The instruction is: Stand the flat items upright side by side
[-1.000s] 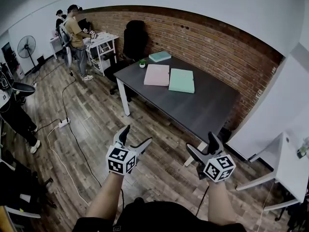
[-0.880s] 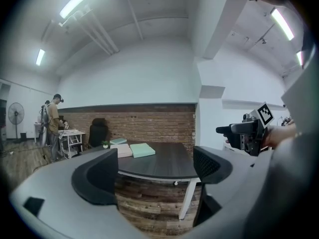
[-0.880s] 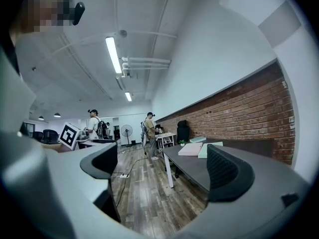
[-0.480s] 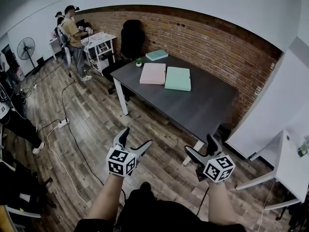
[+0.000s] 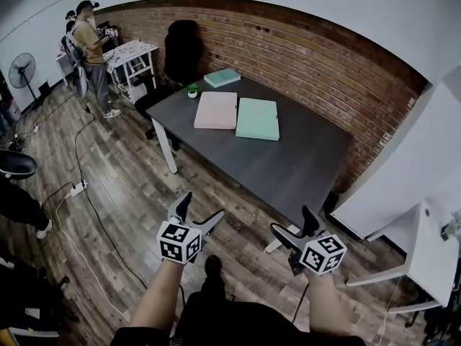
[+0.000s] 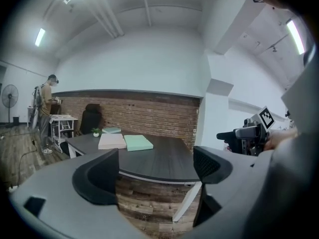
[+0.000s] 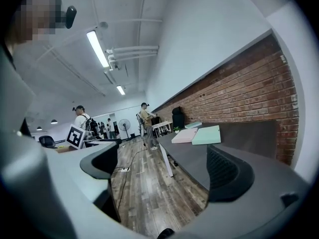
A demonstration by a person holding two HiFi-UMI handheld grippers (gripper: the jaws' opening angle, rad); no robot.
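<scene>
While both hand-held grippers hung over the floor, short of the counter, the flat items lay on it untouched. The pink item (image 5: 215,110) and the mint item (image 5: 258,119) rested flat, just beside each other, toward the far half of the dark counter (image 5: 295,161). A teal item (image 5: 221,78) lay flat too, apart from that pair, near the far corner by the brick wall (image 5: 310,56). A small plant (image 5: 191,90) stood between it and the counter's left edge.

The left hand-held gripper (image 5: 202,206) had its jaws wide apart with nothing between them. In its own view the gap framed the counter's near edge and a white leg. The right hand-held gripper (image 5: 292,220) was likewise spread and empty, and only the wood floor (image 5: 122,171) showed between its jaws. Both sat well short of the items, each with its marker cube facing up toward the head camera.

Beyond the counter's far end stood a black chair (image 5: 180,49) against the brick wall. Farther left, a person (image 5: 90,45) stood at a small white table (image 5: 130,52), and a fan (image 5: 21,71) stood near the left wall. A cable ran across the floor to a power strip (image 5: 75,188). Part of a white desk (image 5: 432,251) showed at the right edge.
</scene>
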